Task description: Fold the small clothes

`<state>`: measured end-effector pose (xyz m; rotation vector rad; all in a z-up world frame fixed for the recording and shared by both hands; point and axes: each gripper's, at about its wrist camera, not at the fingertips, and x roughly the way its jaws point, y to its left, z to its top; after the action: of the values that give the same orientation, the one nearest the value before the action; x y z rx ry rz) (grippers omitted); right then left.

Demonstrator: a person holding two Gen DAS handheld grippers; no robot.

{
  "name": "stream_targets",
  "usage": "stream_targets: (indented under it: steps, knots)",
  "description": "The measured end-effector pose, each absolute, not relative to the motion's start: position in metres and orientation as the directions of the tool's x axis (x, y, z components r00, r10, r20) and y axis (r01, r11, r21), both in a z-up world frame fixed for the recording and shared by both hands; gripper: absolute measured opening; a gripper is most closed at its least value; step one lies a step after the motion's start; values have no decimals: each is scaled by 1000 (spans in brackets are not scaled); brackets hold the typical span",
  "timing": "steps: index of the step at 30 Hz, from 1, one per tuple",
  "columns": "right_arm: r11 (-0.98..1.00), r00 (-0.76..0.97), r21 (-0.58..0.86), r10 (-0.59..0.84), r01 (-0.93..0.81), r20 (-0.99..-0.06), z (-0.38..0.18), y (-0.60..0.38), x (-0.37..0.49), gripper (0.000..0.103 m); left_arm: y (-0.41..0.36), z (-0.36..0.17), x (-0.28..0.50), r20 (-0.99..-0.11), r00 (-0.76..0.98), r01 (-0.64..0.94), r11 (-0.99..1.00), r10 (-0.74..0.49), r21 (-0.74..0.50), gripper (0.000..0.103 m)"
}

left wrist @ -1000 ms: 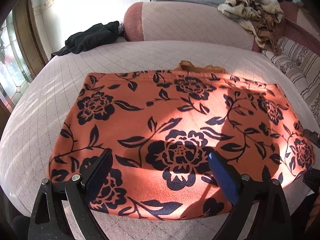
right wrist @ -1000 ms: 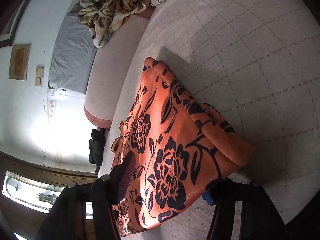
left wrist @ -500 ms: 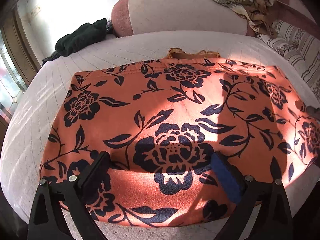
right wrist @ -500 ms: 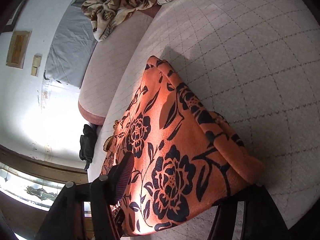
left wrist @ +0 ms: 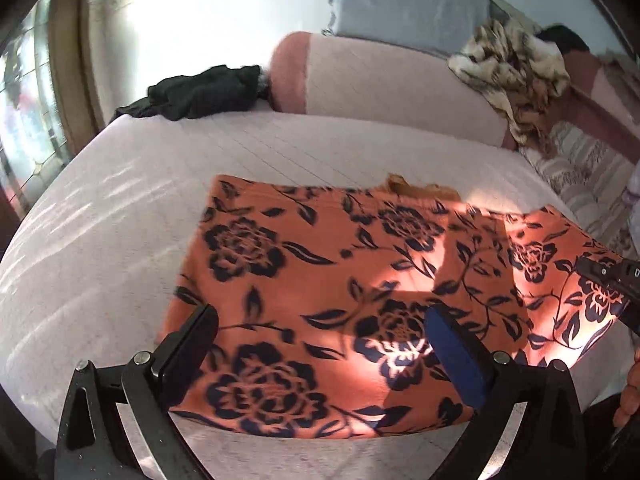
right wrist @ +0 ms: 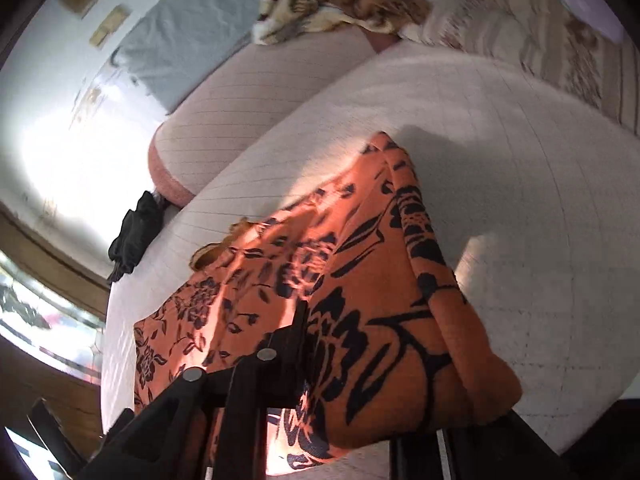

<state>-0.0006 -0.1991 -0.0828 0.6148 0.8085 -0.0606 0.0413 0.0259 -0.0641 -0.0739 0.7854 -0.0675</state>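
Note:
An orange garment (left wrist: 320, 264) with dark blue flowers lies folded flat on the pale quilted bed (left wrist: 120, 208). My left gripper (left wrist: 320, 316) hovers over its near edge. Its jaws are opening wide and hold nothing; the cloth lies below them. In the right wrist view the garment's (right wrist: 360, 280) near right corner is raised off the bed (right wrist: 520, 160). My right gripper (right wrist: 360, 380) is closing on that corner: one finger presses the top, the other is hidden under the cloth. The right gripper (left wrist: 608, 276) also shows at the right edge of the left wrist view.
A black garment (left wrist: 200, 92) lies at the far left of the bed by a pink bolster (left wrist: 380, 76). A grey pillow (left wrist: 400, 4), a leopard-print blanket (left wrist: 516, 68) and striped bedding (left wrist: 584, 176) sit behind. A window (left wrist: 24, 100) is on the left. A person's hand (left wrist: 628, 392) shows at the right.
My left gripper has drawn back and up from the garment. My right gripper has rolled, closed on the garment's right corner and lifted it off the bed.

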Motion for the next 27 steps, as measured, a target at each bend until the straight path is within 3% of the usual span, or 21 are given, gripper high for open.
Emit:
stream_targets:
  steps: [2,7,9,13,22,26,27]
  knots:
    - [898,728,403,157,175,-667,-48,-158,4,18,74,-51,34,-655,755,-81,987,-28,-137,102]
    - [973,744,204,213,-105,-633,-11,-25,7,18,175,-66,6,-603,748,-453,877,275,-161,102]
    - [966,685,152,255,-209,-682,-29,31,12,19,193,-80,6,-629,723,-500,845,286,-191,102]
    - [941,443,138,271,-308,-855,-118,108,38,20,194,-91,16,-644,718,-485,853,263,-193,102]
    - [951,596,146,286,-272,-751,-54,99,32,19,205,-83,3,-619,739,-498,834,265,-237,102]
    - [921,458,140,307,-364,-834,-112,135,30,31,211,-85,1,-617,737,-512,824,277,-242,102]
    - [917,510,141,330,-374,-795,-109,132,23,48,213,-85,-1,-615,738,-515,822,279,-245,102]
